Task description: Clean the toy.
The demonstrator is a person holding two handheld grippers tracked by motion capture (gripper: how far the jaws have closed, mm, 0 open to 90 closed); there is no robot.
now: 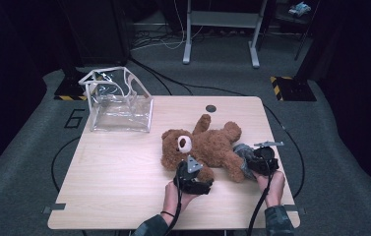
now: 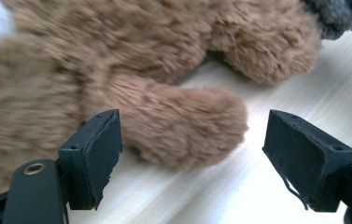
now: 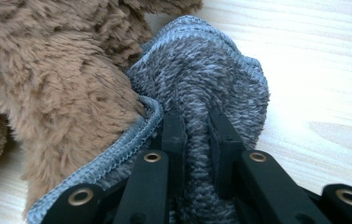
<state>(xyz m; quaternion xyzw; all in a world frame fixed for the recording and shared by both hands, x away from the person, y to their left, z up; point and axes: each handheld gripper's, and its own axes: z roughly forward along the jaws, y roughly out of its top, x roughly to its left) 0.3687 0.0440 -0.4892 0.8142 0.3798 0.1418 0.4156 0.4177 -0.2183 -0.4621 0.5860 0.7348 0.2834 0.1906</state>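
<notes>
Teddy bear point(image 1: 207, 145) lies right of centre on the table point(image 1: 114, 172); right gripper point(image 3: 197, 126) pinches the grey sock point(image 3: 211, 74) on its leg; left gripper point(image 2: 192, 140) spread around a paw; next, probably, steadying that paw.

teddy bear point(image 1: 207, 145): brown | sock point(image 3: 211, 79): grey knit | table point(image 1: 124, 167): pale wood

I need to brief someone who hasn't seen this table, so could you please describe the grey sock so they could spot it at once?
Start at the wooden table and find the brown teddy bear lying near its right side. The grey sock sits on the bear's leg at the right, pinched in the right gripper. It is the one grey knitted thing beside brown fur.
</notes>
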